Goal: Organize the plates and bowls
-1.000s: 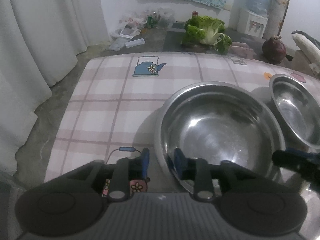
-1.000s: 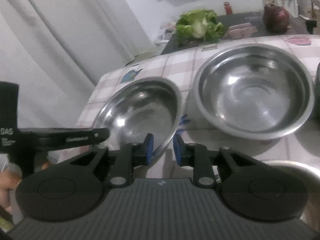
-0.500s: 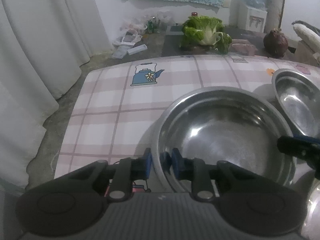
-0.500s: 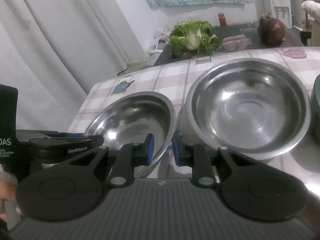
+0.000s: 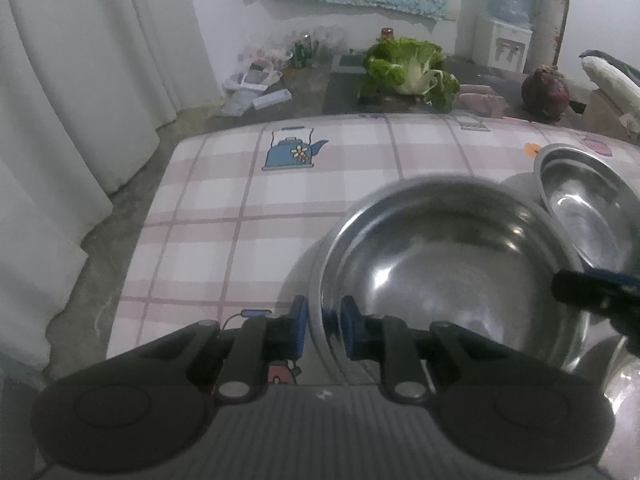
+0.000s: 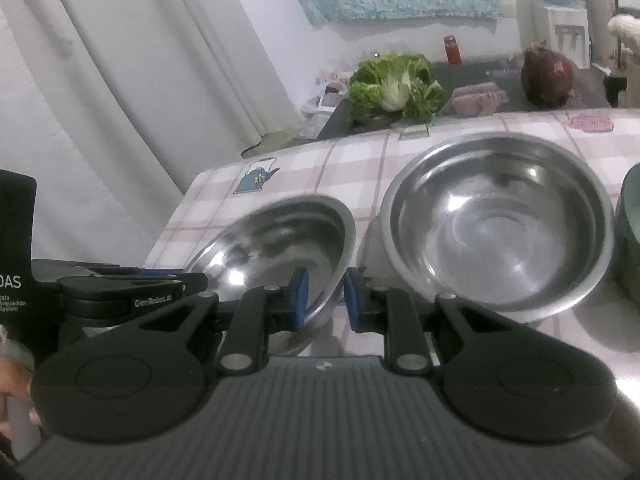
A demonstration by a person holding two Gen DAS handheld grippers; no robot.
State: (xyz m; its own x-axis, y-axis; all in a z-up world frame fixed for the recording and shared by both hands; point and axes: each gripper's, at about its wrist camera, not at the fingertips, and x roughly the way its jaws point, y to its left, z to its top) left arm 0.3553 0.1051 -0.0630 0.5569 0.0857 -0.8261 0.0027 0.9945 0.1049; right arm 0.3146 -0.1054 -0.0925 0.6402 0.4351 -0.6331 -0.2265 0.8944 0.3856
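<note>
A steel bowl (image 5: 448,264) is lifted off the checked tablecloth (image 5: 224,208) and tilted. My left gripper (image 5: 323,326) is shut on its near left rim. My right gripper (image 6: 325,299) is shut on its right rim; the same bowl shows in the right wrist view (image 6: 280,240). A second, larger steel bowl (image 6: 496,228) sits on the table to the right, also seen in the left wrist view (image 5: 588,212). The right gripper's fingers (image 5: 592,284) show at the left view's right edge.
A dark green bowl's edge (image 6: 630,240) stands at the far right. A cabbage (image 5: 408,68), a dark round vegetable (image 5: 546,92) and a red-capped jar (image 6: 452,50) lie beyond the table. White curtains (image 5: 80,80) hang on the left, a water dispenser (image 5: 504,20) behind.
Both grippers have closed on the smaller bowl's rim and raised it off the table, tilting it; the view has risen and pulled back slightly.
</note>
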